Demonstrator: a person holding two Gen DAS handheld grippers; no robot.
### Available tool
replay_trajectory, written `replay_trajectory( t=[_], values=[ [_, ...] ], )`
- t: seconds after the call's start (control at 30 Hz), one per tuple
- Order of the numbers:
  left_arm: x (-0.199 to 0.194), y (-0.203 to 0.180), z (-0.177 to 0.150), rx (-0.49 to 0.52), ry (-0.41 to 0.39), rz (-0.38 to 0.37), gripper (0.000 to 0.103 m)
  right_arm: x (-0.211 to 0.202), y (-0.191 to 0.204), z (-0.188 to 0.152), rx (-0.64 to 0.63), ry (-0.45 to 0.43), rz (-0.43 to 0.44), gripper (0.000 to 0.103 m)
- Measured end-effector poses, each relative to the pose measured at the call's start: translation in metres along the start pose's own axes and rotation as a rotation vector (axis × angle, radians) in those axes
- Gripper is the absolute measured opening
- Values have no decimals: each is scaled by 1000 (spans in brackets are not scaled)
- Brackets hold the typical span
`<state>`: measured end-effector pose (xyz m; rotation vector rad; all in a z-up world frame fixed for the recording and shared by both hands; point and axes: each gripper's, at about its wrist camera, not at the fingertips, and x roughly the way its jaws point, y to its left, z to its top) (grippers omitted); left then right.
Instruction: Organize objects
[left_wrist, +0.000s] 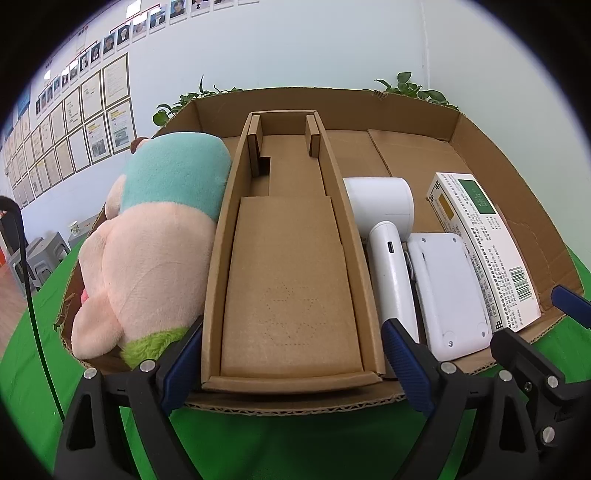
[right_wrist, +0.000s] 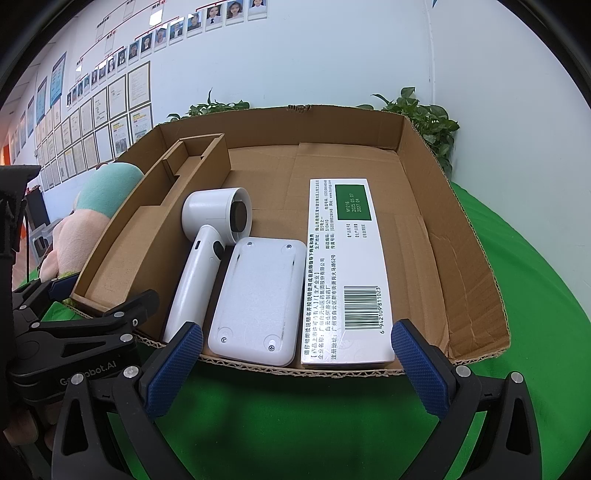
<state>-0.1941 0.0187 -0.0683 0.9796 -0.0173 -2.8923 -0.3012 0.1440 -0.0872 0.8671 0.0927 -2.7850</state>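
Green cloth (right_wrist: 517, 295) covers the table under our shallow cardboard tray (right_wrist: 461, 236). Along its near edge we've got the white dryer (right_wrist: 207, 236), the flat white device (right_wrist: 258, 299) touching it, and the medicine box (right_wrist: 343, 266) just beside that. The narrow cardboard insert (left_wrist: 291, 280) sits left of the dryer, the plush toy (left_wrist: 155, 236) at the tray's left edge. Left gripper (left_wrist: 291, 365) jaws wide around the insert's near end, not gripping; right gripper (right_wrist: 295, 369) wide too, holding nothing.
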Motion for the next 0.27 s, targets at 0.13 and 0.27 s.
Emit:
replay_trajectory(
  t=[0.13,0.27],
  values=[
    [0,0,0,2,0,8,92,0,0,0,0,1,0,103],
    [1,1,1,2,3,8,93,0,0,0,0,1,0,103]
  ],
)
